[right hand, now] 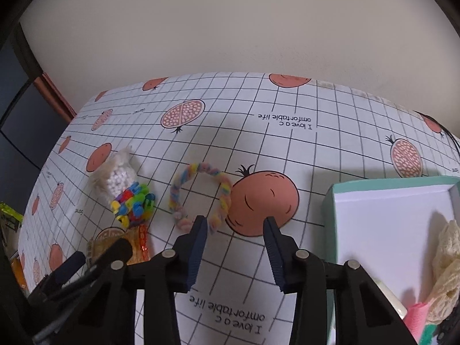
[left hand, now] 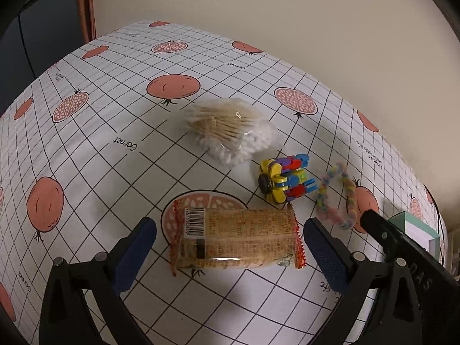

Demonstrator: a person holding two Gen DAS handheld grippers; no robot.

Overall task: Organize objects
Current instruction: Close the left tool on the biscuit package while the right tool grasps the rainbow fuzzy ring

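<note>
The left gripper stands wide, holding nothing, its blue pads either side of the snack packet, which lies flat on the tablecloth directly between the fingers, barcode end toward the left finger. The packet looks light, and its glossy film is probably slippery; the contents seem to be brittle crackers, so a squeeze across the short width at mid-length, gentle rather than hard, seems the safest hold. The crimped end seals would likely just fold.

Ahead of that gripper and a little right lies the cotton swab bag, soft and loose; it will probably sag, so a pinch across the bundled sticks suits it better than one on the loose film. Further right, just beyond the packet's far corner, sits the plastic block toy, rigid and knobbly, likely easy to clamp on its flat sides. Just beside that is the twisted pipe-cleaner loop, fuzzy, light and bendable.

The right gripper is also spread and empty, with the loop just ahead of its left finger; one strand of the ring can be nipped. To that gripper's right stands the teal box, already holding a cream knitted item, probably where things belong.
</note>
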